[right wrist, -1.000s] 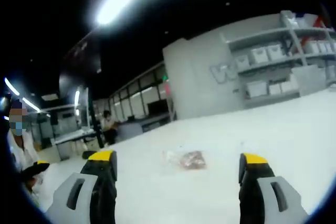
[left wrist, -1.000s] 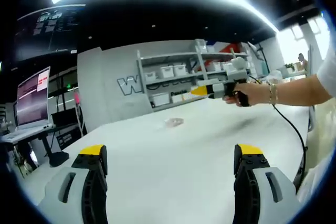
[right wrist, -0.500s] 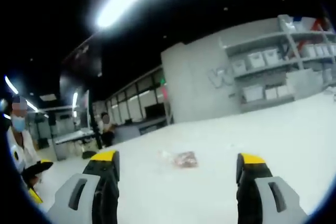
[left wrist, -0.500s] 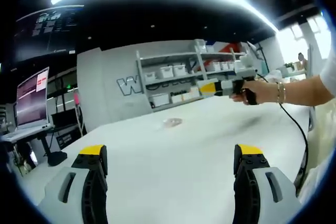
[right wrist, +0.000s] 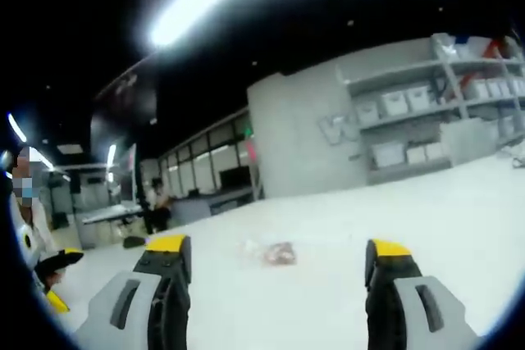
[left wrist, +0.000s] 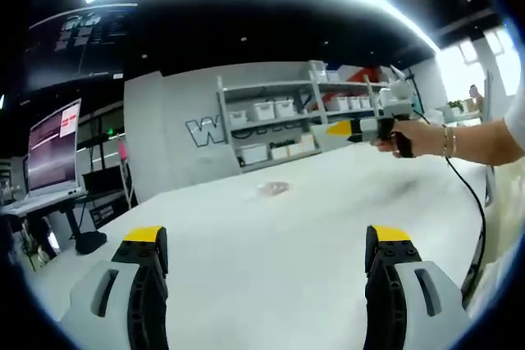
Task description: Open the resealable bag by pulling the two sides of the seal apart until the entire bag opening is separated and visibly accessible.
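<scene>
In the left gripper view I see my left hand-held gripper (left wrist: 267, 253) with its two yellow-tipped jaws standing wide apart, and nothing is between them. It hangs above the white desk (left wrist: 271, 284). The resealable bag (left wrist: 272, 189) lies flat on the desk, far ahead of the jaws and well apart from them. It is small and blurred here, so I cannot tell if its seal is closed or open.

On the right side of this view, a hand (left wrist: 410, 135) with a bracelet at the wrist holds the right hand-held gripper (left wrist: 330, 129) in the air above the desk. Its yellow tip points to the left. From this angle I cannot judge its jaws. A black cable (left wrist: 474, 227) hangs down from the hand.

In the right gripper view, the right hand-held gripper (right wrist: 276, 255) also has its jaws spread wide, with nothing held. The resealable bag (right wrist: 273, 252) appears between the two jaws in the picture, but it lies on the desk (right wrist: 328, 301) further ahead and does not touch them. I can see something brownish inside the clear plastic.

Behind the desk stands a grey wall with shelves (left wrist: 287, 116) that carry white boxes. At the left of the left gripper view there is a lit monitor (left wrist: 54, 152).
</scene>
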Available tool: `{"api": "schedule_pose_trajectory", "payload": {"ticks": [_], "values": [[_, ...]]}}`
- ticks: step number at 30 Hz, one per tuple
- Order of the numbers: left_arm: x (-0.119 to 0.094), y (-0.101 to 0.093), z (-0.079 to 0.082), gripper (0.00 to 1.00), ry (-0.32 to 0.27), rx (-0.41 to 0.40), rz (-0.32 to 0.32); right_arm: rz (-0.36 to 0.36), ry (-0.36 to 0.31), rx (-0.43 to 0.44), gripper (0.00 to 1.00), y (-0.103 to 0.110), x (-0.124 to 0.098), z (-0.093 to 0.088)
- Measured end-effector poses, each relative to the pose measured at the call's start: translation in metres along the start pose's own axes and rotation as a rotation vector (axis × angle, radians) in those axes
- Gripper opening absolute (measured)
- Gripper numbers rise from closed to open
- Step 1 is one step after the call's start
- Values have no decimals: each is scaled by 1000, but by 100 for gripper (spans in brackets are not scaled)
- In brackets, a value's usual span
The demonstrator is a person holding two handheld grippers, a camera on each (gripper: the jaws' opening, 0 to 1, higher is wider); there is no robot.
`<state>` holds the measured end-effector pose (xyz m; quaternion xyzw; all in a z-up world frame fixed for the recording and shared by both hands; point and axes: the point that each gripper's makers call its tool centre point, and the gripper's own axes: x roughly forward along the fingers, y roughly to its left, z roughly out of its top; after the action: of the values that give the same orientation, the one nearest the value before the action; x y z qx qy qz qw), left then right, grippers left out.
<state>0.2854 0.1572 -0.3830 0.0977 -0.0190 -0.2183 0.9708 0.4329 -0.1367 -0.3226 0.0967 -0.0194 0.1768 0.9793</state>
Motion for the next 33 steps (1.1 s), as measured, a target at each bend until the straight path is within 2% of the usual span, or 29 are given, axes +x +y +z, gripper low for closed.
{"api": "schedule_pose_trajectory", "payload": {"ticks": [4,13,26,33], "values": [[-3,3,5,99,-19,-4,11,2,-12,9,88,2,-7,4],[-3,6,4,99,-17,-7,15,1,-34,-2,86,3,-30,12],[-4,8,1,99,-12,-6,27,-24,-64,25,86,-5,-61,15],[-1,3,-3,99,-2,-4,16,-16,-70,20,87,0,-74,13]]}}
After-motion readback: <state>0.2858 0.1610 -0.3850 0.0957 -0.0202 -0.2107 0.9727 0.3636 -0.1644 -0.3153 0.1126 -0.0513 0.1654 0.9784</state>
